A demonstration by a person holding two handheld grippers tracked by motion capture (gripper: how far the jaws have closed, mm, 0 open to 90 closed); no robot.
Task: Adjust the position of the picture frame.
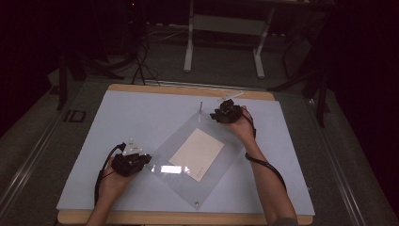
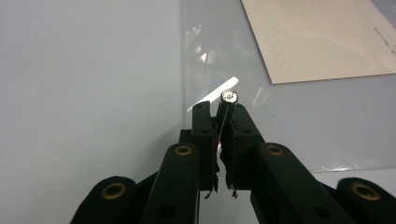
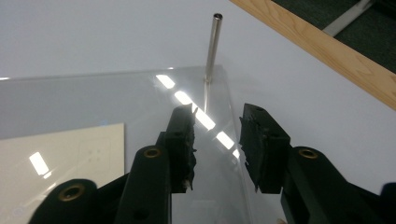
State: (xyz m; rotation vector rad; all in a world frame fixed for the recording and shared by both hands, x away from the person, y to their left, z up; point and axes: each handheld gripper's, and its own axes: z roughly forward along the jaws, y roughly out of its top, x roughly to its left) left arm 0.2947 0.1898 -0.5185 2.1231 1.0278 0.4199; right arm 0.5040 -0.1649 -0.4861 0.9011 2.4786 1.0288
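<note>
Here, a clear acrylic sheet [image 1: 207, 157] covering a card [image 1: 196, 153] is laid on the white board [image 1: 141, 113]; its near-left metal post [image 2: 229, 96] is clamped by the left gripper [image 2: 223, 116], seemingly for steadying; the right gripper [image 3: 217, 135], jaws half-open and empty, is aimed at the far post [image 3: 213, 46].

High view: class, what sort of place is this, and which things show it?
Probably a lab or workshop test bench: a pale work board on a wooden table, a clear acrylic sheet with metal posts, and bare metal stand legs behind on carpet.
</note>
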